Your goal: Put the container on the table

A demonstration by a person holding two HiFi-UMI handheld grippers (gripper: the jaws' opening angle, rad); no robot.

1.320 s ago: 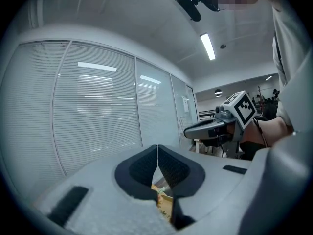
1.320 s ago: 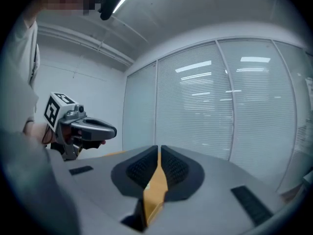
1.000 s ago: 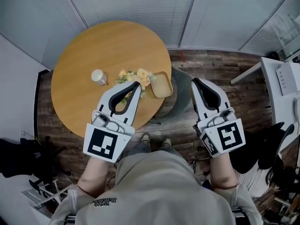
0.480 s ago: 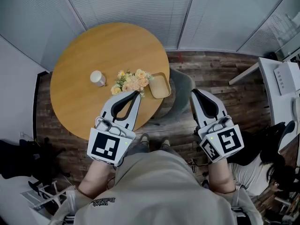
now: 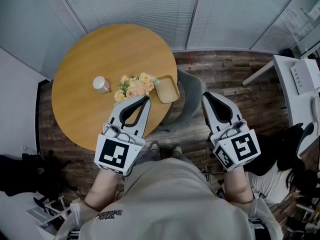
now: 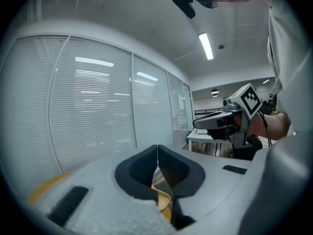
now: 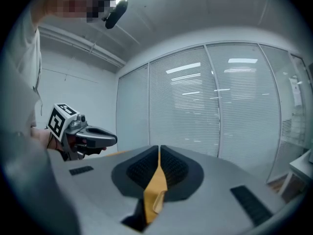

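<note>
A shallow tan square container (image 5: 167,88) rests on the round wooden table (image 5: 85,49), close to its near right edge. Beside it lie a bunch of pale flowers (image 5: 134,86) and a small white cup (image 5: 100,84). My left gripper (image 5: 146,99) hovers over the table's near edge just short of the flowers, jaws shut with nothing between them. A sliver of the tan container (image 6: 164,199) shows below the shut left gripper (image 6: 157,147). My right gripper (image 5: 204,96) is off the table over the floor, also shut and empty; its jaws (image 7: 159,148) meet at the tips.
A grey chair (image 5: 192,99) stands between the table and my right gripper. A white desk (image 5: 300,81) is at the right edge, with a seated person (image 5: 280,174) below it. Blinds and glass walls run behind the table. Dark gear lies on the floor at left (image 5: 25,174).
Both grippers have drawn back a little toward my body, the left tip now farther from the flowers. The objects on the table have not moved.
</note>
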